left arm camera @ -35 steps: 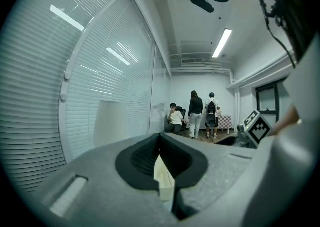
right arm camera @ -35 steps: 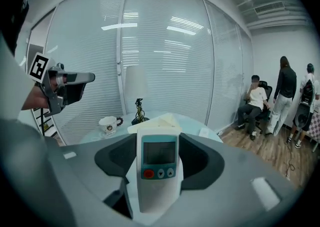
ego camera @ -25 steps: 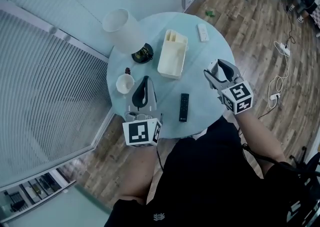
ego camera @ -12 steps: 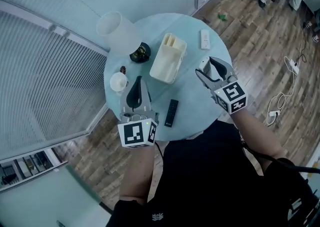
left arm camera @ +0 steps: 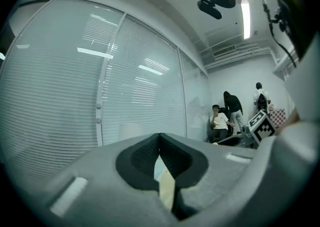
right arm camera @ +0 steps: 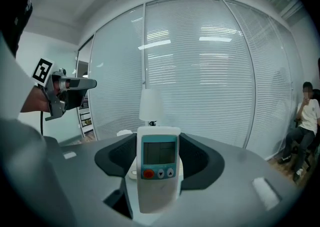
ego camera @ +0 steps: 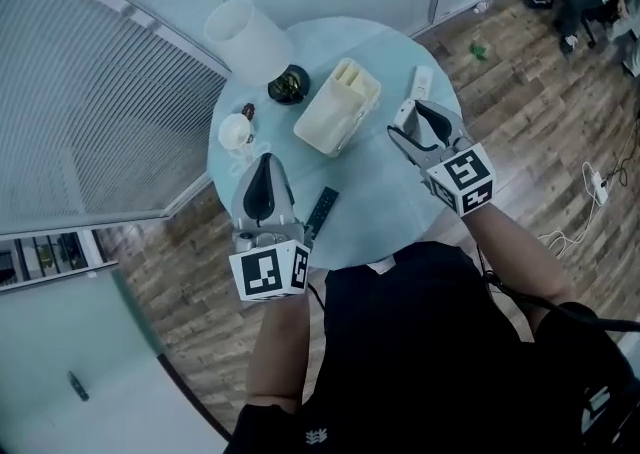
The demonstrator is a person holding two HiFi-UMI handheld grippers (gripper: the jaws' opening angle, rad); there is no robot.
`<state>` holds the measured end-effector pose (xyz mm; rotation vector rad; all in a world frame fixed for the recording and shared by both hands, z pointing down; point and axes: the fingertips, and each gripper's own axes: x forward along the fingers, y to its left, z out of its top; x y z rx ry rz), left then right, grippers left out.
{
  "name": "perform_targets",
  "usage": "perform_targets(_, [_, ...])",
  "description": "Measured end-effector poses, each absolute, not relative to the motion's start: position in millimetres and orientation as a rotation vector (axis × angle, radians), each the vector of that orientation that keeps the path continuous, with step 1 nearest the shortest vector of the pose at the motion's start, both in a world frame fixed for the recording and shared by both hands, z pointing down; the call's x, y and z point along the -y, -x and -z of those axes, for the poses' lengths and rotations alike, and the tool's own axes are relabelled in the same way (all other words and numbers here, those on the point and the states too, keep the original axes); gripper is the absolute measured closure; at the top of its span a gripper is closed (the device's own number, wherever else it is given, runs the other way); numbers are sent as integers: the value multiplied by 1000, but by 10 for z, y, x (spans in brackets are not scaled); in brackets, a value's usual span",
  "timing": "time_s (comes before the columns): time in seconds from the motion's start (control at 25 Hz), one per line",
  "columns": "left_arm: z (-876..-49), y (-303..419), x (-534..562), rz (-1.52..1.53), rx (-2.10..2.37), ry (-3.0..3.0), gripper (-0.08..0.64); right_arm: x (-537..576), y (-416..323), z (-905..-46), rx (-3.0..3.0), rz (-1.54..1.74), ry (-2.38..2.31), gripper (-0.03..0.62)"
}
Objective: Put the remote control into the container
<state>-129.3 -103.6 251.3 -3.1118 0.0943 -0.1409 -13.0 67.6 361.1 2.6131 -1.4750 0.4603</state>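
A cream container (ego camera: 338,107) stands mid-table on the round table (ego camera: 375,192). A black remote (ego camera: 320,212) lies near the front edge, just right of my left gripper (ego camera: 262,160), which is shut and empty. In the left gripper view its jaws (left arm camera: 160,138) meet, pointing level at the blinds. My right gripper (ego camera: 412,117) hovers right of the container, shut on a white remote with a screen (right arm camera: 159,171), held upright between the jaws (right arm camera: 159,156). A second white remote (ego camera: 421,82) lies on the table just beyond it.
A lamp with a white shade (ego camera: 245,37) and dark base (ego camera: 288,84) stands at the back left, a white cup (ego camera: 236,130) in front of it. Glass walls with blinds run behind the table. Seated and standing people (left arm camera: 227,116) are at the far right.
Both grippers have shifted a little farther over the table, the right one still carrying the white remote, now closer to the container. The black remote has stayed in place.
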Motion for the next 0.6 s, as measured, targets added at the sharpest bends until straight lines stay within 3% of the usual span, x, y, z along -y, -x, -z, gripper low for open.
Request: perform_targets(0.6, [-2329, 1442, 1048, 76, -71, 3109, 560, -633, 232, -3374, 1445, -387, -2644, 324])
